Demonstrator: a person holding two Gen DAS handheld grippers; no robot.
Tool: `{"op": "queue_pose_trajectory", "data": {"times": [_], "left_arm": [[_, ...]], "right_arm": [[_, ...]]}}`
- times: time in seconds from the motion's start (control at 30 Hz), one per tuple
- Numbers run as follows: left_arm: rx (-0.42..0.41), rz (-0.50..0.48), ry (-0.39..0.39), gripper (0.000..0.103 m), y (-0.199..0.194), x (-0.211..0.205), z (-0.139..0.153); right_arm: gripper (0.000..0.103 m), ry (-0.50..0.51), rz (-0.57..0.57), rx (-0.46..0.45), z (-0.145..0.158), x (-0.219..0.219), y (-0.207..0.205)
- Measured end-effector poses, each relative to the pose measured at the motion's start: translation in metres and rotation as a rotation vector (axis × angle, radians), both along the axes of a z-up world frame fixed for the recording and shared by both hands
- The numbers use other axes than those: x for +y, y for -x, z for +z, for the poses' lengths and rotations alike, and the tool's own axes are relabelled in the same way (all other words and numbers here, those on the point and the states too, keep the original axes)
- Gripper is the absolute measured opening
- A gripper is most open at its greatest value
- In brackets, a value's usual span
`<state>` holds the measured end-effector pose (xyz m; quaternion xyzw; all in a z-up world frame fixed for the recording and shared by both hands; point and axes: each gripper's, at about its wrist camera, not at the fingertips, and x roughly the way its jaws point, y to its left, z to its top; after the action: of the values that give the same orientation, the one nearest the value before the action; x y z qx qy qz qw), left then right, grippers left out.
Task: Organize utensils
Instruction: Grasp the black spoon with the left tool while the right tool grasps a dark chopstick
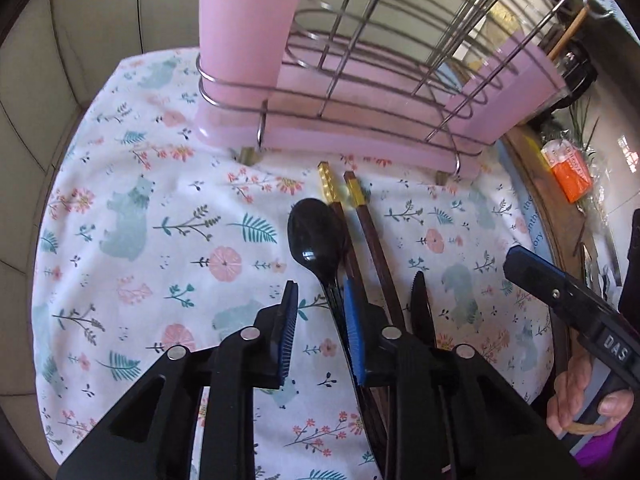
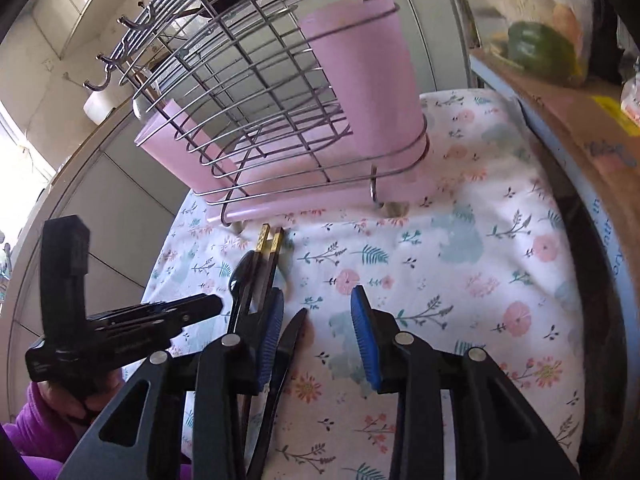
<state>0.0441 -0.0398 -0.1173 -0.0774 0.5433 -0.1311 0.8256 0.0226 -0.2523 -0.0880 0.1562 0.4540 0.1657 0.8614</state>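
On a floral cloth in front of a wire rack with pink cups lie a black spoon, two brown chopsticks with gold ends and a black serrated knife, side by side. My left gripper points down over the spoon. Its jaws are open, with the spoon's handle between them close to the right pad. My right gripper is open around the knife, which lies near its left pad. In the right wrist view the spoon and chopsticks show left of the knife.
The rack stands on a pink tray; its right cup holds a brown stick. A cardboard box with a bagged green vegetable borders the cloth on the right. An orange packet lies there too. A hand holds the right gripper.
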Motion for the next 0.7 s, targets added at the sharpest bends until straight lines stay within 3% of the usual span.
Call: {"op": "queue_pose_trajectory", "data": {"times": [0.2, 0.27, 0.4, 0.7], "left_arm": [[0.052, 0.004, -0.009, 0.023, -0.014, -0.006, -0.016], [0.041, -0.002, -0.018, 0.023, -0.014, -0.007, -0.015], [0.036, 0.010, -0.017, 0.009, -0.010, 0.000, -0.013], [-0.011, 0.085, -0.005, 0.008, 0.003, 0.038, 0.006]], "right_arm": [[0.034, -0.014, 0.017, 0.014, -0.003, 0.006, -0.003], [0.033, -0.014, 0.025, 0.026, -0.006, 0.007, -0.004], [0.033, -0.030, 0.039, 0.059, -0.014, 0.011, -0.008], [0.032, -0.068, 0.090, 0.200, -0.039, 0.024, -0.009]]}}
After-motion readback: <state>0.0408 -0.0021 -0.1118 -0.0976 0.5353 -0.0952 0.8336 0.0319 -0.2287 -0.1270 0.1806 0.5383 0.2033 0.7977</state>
